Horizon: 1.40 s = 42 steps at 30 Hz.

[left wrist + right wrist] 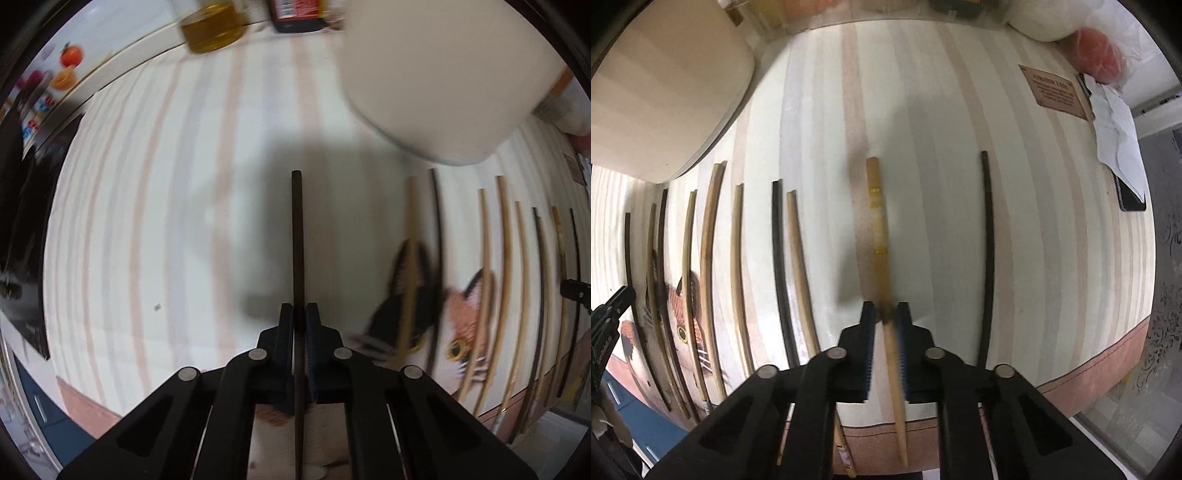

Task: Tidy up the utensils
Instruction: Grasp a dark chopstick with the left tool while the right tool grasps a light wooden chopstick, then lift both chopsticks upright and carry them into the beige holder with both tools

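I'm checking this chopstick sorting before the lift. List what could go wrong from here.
1. The left gripper pinches the dark chopstick near one end, so its long free length could swing or slip when raised.
2. The right gripper holds the light chopstick slightly askew; it may twist out.
3. The white container stands close by and could be bumped.

Soft, even light, grey shadows ahead of each claw, motion blur, strong fisheye bending at edges
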Each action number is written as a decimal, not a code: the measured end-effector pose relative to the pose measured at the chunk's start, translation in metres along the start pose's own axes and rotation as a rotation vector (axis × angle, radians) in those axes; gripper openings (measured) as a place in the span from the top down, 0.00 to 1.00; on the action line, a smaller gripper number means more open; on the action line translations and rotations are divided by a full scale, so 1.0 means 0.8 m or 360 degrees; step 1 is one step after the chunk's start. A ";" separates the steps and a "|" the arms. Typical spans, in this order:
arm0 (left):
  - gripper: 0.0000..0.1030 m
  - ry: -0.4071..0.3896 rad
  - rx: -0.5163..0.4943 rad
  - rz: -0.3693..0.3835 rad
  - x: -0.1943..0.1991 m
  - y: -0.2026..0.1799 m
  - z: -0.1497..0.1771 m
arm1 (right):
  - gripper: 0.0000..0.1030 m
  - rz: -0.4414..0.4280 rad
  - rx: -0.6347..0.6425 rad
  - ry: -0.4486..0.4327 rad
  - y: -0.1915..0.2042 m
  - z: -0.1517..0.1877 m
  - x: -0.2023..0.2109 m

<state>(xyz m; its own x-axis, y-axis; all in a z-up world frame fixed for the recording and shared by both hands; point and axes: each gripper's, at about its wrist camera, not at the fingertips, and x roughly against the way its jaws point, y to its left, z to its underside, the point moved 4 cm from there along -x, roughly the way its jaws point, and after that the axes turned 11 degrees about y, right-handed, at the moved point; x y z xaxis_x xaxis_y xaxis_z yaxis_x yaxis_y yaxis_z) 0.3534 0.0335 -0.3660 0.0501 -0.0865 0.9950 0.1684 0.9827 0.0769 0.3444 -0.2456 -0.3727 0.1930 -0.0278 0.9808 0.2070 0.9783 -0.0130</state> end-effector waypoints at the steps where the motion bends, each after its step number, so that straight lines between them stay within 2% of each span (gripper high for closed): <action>1: 0.96 0.0013 0.0030 -0.0008 0.000 0.011 0.006 | 0.92 -0.0028 0.0009 0.0008 0.006 0.001 0.001; 4: 0.96 0.0039 0.0108 -0.0042 -0.001 0.043 0.027 | 0.92 -0.0079 0.0059 0.0034 0.021 0.002 0.004; 8: 0.96 0.0060 0.0204 -0.0029 -0.004 0.075 0.050 | 0.92 -0.0083 0.0104 0.0047 0.046 0.009 0.012; 13: 0.96 0.0055 0.0188 -0.0070 -0.006 0.071 0.060 | 0.92 -0.0089 0.0137 0.0127 0.053 0.003 0.013; 16: 0.96 0.0049 0.0160 -0.0124 -0.007 0.049 0.047 | 0.92 -0.0045 0.0185 0.0203 0.051 -0.010 0.016; 21: 0.96 0.0021 0.0176 -0.0106 -0.001 0.036 0.040 | 0.92 -0.0074 0.0149 0.0266 0.056 -0.027 0.012; 25: 0.97 -0.0023 0.0185 -0.0074 0.010 0.029 0.028 | 0.93 -0.0056 0.0192 0.0194 0.055 -0.022 0.011; 30: 0.97 -0.0107 0.0160 -0.0038 0.038 0.009 0.025 | 0.93 -0.0178 0.0143 0.0081 0.046 0.001 0.022; 37: 0.97 -0.0227 0.0163 0.0062 0.094 -0.008 0.033 | 0.93 -0.0286 0.0152 -0.0089 0.031 0.031 0.077; 42: 0.97 -0.0357 0.0191 0.0123 0.150 -0.015 0.030 | 0.93 -0.0349 0.0168 -0.0236 0.032 0.051 0.140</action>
<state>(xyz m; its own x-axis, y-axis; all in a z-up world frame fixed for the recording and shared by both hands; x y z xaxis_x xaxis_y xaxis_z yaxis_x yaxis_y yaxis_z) 0.3334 0.0157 -0.2463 -0.1637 0.0149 0.9864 0.0539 0.9985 -0.0062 0.3323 -0.2155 -0.2549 0.0109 -0.2187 0.9757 0.1257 0.9684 0.2156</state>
